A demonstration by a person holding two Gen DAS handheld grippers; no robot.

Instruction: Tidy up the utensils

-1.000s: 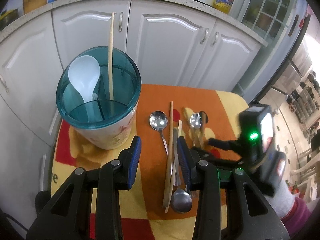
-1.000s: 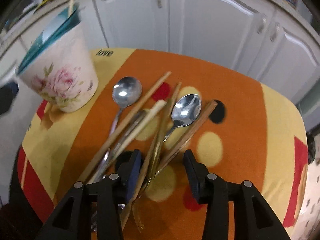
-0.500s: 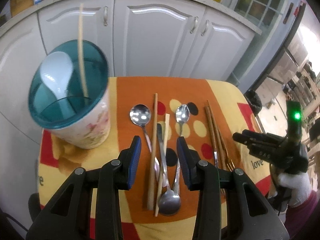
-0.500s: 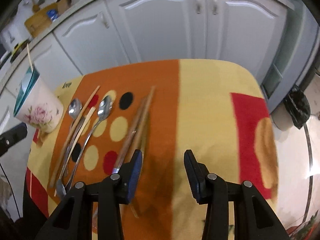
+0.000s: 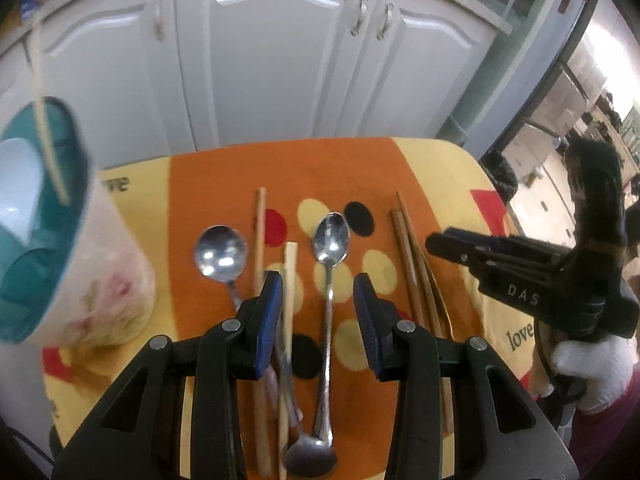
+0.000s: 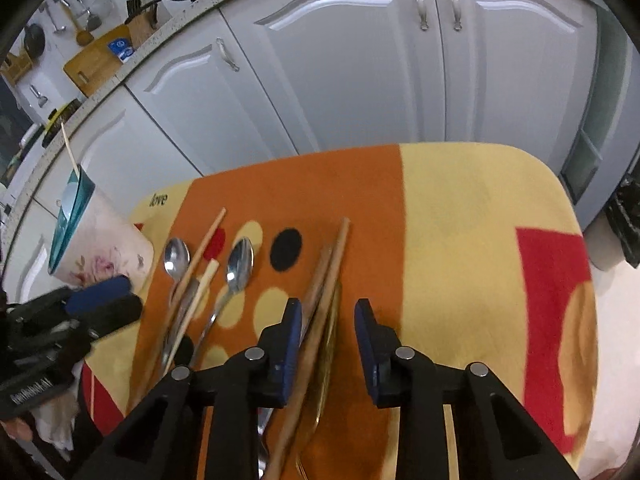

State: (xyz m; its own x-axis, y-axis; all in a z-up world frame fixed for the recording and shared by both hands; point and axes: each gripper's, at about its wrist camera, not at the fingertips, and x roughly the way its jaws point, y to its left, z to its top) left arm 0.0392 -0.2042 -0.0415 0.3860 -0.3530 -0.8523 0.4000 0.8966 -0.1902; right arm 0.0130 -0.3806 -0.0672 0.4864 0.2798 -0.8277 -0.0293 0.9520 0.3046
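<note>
My right gripper (image 6: 325,332), jaws just closing but apart around the brown chopsticks (image 6: 320,300) low in the frame's centre, left gripper (image 5: 316,312) apart too, may snag the fork beneath.

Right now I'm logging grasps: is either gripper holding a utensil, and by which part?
Neither. The left gripper is open over a spoon's handle. The right gripper, jaws just closing, straddles brown chopsticks without clamping them.
</note>
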